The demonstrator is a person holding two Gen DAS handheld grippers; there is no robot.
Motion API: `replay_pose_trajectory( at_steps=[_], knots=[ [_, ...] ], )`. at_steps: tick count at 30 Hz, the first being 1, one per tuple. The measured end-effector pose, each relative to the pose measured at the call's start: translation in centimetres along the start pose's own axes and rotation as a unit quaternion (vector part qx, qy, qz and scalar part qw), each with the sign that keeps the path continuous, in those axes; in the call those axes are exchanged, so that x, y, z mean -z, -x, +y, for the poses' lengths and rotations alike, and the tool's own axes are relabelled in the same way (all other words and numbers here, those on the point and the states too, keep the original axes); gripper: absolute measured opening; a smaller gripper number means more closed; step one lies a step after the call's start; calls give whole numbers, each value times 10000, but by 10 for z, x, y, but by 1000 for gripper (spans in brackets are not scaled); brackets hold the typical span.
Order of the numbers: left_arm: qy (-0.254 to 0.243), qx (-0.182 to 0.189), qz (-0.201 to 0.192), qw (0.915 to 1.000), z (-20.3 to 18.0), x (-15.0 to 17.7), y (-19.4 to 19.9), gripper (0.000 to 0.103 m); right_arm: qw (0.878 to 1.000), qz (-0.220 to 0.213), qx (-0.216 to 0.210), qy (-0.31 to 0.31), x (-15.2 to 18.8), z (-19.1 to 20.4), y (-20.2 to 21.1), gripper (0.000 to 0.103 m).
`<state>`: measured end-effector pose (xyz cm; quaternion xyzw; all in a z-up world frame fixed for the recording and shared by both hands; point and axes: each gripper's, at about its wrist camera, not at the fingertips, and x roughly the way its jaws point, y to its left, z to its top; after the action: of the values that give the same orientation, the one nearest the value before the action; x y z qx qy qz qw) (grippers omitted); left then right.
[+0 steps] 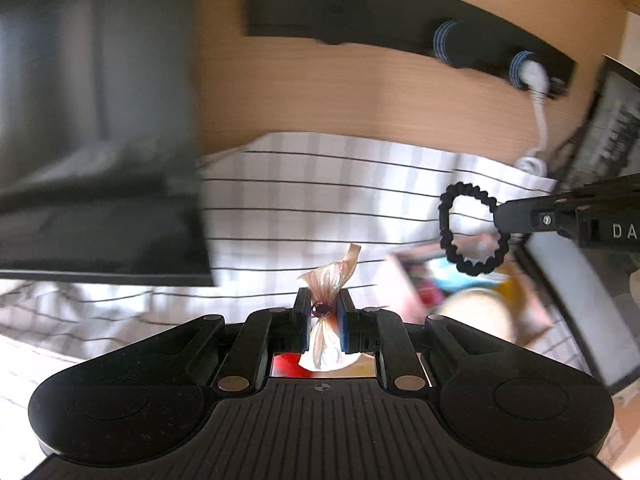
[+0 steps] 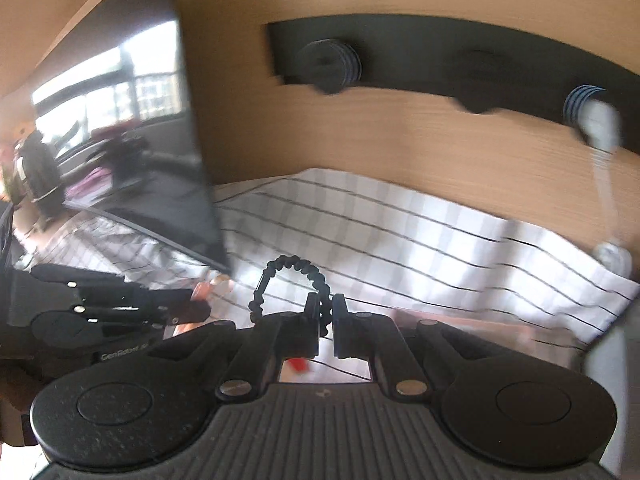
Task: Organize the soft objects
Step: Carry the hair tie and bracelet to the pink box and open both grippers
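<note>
- The left gripper (image 1: 324, 314) pinches a pink ribbon bow (image 1: 330, 280) at its gem centre, held in the air above the checked cloth (image 1: 312, 184).
- The right gripper (image 2: 326, 312) is pressed together on a black beaded hair tie (image 2: 294, 266) — the loop stands up above the jaws.
- Farther off: a dark screen (image 1: 96, 120), then a black hook rail (image 2: 440, 68) on the wooden wall — blurred.

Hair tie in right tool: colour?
Black hair tie, clearest in the left wrist view.
</note>
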<state>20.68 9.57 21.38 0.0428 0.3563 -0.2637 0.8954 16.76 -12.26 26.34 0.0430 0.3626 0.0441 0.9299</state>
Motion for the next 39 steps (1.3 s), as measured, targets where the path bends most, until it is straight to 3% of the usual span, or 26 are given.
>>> replay_pose_trajectory(
  at_steps=[9, 17, 19, 23, 24, 26, 30, 35, 39],
  knots=[
    [-230, 707, 302, 9968, -94, -3, -51, 16, 9958, -247, 661, -579, 35, -85, 42, 6],
    [-309, 1238, 862, 9881, -162, 6, -112, 16, 9899, -267, 1113, -836, 79, -134, 31, 6],
    [-200, 1456, 855, 9854, -176, 15, -127, 16, 9884, -254, 1075, -1041, 81, -146, 27, 6],
    [-219, 1612, 403, 9859, -196, 34, -149, 17, 9866, -294, 1077, -1192, 81, -160, 19, 6],
    [-213, 1688, 551, 9839, -198, 38, -159, 18, 9865, -289, 1074, -1199, 81, -161, 17, 6],
    [-127, 1636, 749, 9836, -198, 43, -171, 20, 9868, -241, 1038, -1220, 82, -163, 12, 6],
    [-256, 1409, 225, 9894, -194, 52, -159, 21, 9865, -30, 908, -1365, 87, -169, -3, 6],
    [-649, 1302, 60, 9893, -193, 60, -134, 21, 9841, 430, 675, -1588, 106, -170, -28, 6],
    [-349, 1262, 98, 9913, -179, 65, -116, 21, 9819, 862, 719, -1524, 129, -162, -50, 6]
  ],
)
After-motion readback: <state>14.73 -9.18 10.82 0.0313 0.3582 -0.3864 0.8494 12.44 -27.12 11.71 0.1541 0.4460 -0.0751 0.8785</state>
